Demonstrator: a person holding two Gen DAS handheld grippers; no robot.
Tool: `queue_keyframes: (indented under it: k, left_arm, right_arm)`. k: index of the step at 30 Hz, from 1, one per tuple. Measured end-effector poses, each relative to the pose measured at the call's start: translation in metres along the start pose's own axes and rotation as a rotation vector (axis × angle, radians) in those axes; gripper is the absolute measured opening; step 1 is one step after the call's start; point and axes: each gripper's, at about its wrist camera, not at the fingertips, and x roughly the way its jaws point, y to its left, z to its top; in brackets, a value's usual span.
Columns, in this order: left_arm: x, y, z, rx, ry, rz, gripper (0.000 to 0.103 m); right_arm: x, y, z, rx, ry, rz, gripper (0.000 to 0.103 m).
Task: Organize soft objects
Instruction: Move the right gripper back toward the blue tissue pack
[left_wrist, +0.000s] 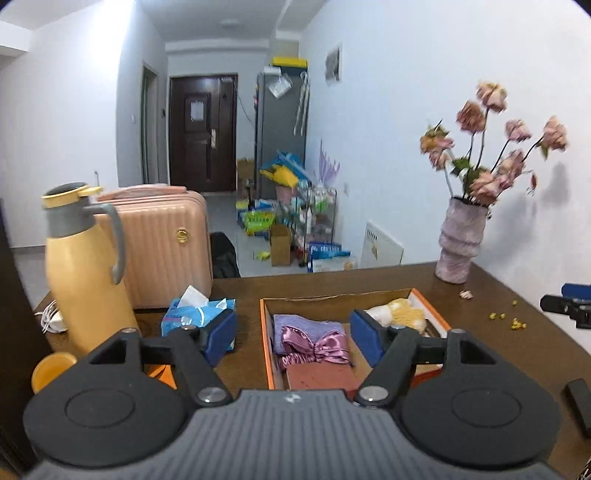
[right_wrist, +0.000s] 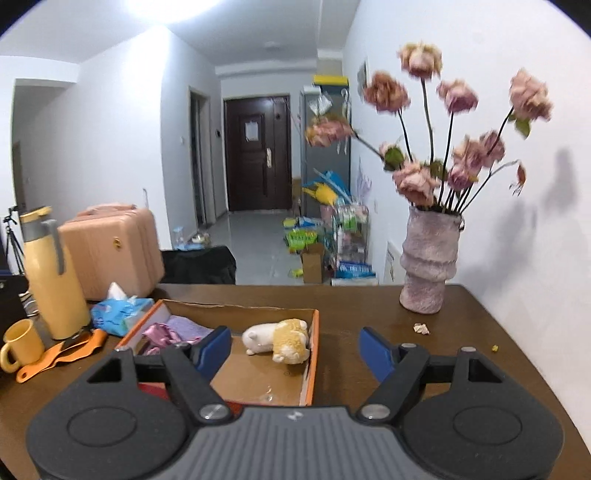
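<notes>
While both hand-held grippers hover above the dark brown wooden table, neither one holds anything. Seen through its own camera, the left gripper has its blue-padded fingers spread wide, framing the left half of a shallow orange-rimmed cardboard box. Inside that half lie a folded lilac towel, a shiny purple satin scrunchie with a bow resting on the towel's near edge, and a flat reddish-brown item closest to the camera. The right gripper is likewise parted and empty, its left finger over the box and its right finger over bare tabletop beside it. A small white-and-yellow plush animal lies on its side in the right half of the box, near the far right corner, apart from the towel and scrunchie.

Left of the box sit a blue soft pack of tissues, a tall yellow thermos jug with a grey handle and a yellow mug. A ribbed pinkish-grey vase of faded pink flowers stands at the far right of the table against the wall, with a pink ribbed suitcase behind the table's left end.
</notes>
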Motion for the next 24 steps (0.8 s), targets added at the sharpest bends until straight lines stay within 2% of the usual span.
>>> queue_keyframes:
  k: [4,7,10,13,15,19,21,24]
  left_arm:
    - [-0.063,-0.012,-0.056,0.055,-0.115,0.004,0.081]
    - [-0.101,-0.017,-0.1,0.065,-0.156,-0.006,0.085]
    - [-0.135,-0.018,-0.144,0.039,-0.158,-0.023,0.087]
    - [-0.158,-0.02,-0.19,0.037,-0.163,0.008,0.094]
    - [-0.16,-0.021,-0.215,0.035,-0.117,0.034,0.094]
    - [-0.151,-0.016,-0.235,-0.033,-0.033,0.017,0.094]
    - [-0.147,-0.014,-0.233,-0.03,-0.032,0.03,0.094]
    - [-0.144,-0.01,-0.235,-0.056,-0.032,0.008,0.094]
  right_arm:
    - [-0.052,0.016,-0.043,-0.022,-0.073,0.038,0.081]
    - [-0.087,0.032,-0.086,-0.025,-0.092,0.071,0.081]
    - [-0.12,0.049,-0.132,-0.015,-0.096,0.105,0.082]
    - [-0.148,0.062,-0.179,-0.001,-0.096,0.168,0.089]
    - [-0.157,0.067,-0.206,0.003,-0.087,0.187,0.089]
    - [-0.155,0.077,-0.243,0.015,-0.013,0.153,0.089]
    - [-0.15,0.081,-0.247,-0.012,0.011,0.136,0.088]
    - [-0.15,0.083,-0.246,-0.015,-0.007,0.099,0.088]
